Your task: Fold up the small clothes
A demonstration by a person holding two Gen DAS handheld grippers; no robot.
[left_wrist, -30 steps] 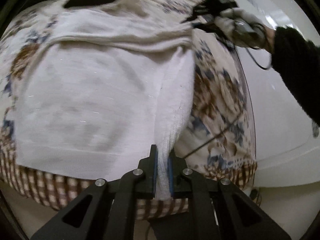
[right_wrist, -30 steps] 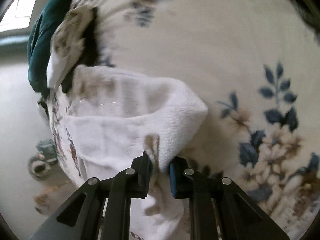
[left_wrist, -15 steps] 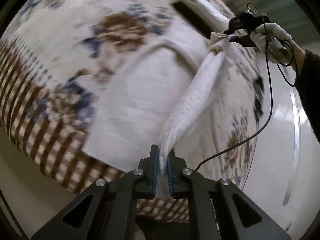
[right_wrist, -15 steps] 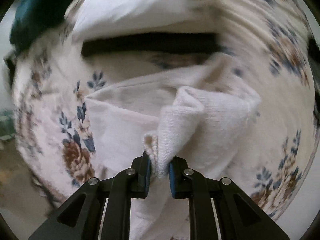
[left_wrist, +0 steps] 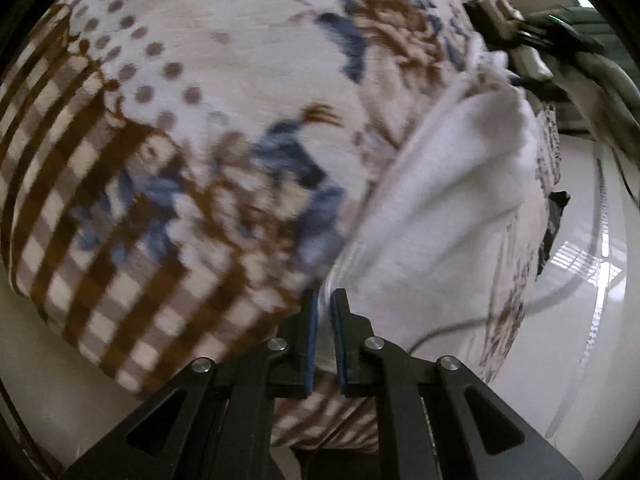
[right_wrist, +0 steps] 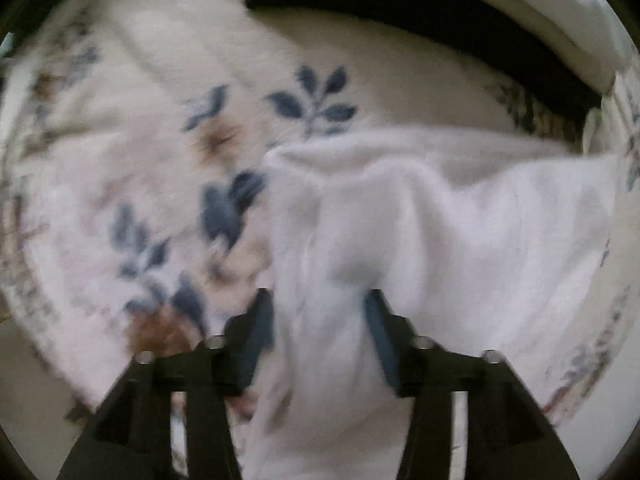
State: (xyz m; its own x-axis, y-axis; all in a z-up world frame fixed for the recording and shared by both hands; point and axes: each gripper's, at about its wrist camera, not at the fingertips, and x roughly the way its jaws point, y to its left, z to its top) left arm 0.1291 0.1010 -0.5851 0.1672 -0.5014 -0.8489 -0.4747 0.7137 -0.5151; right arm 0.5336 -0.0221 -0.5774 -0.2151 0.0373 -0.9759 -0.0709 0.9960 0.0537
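A small white knit garment (left_wrist: 448,208) lies folded over on a floral blanket (left_wrist: 224,128). My left gripper (left_wrist: 325,304) is shut on the garment's near edge, with the cloth pinched between its blue pads. In the right wrist view the same garment (right_wrist: 460,240) lies bunched in front of my right gripper (right_wrist: 320,300), whose jaws stand wide apart with cloth lying loose between them. The right gripper also shows at the top right of the left wrist view (left_wrist: 516,36), at the garment's far end.
The blanket has a brown checked border (left_wrist: 80,240) at its near edge, over a pale floor (left_wrist: 580,320). A dark gap (right_wrist: 420,12) and a white rim lie beyond the blanket in the right wrist view. A thin cable (left_wrist: 460,328) trails across the blanket's right side.
Both grippers swung the garment across the blanket and laid it down folded. The right gripper's jaws opened and released the cloth. The left gripper stays shut on its edge.
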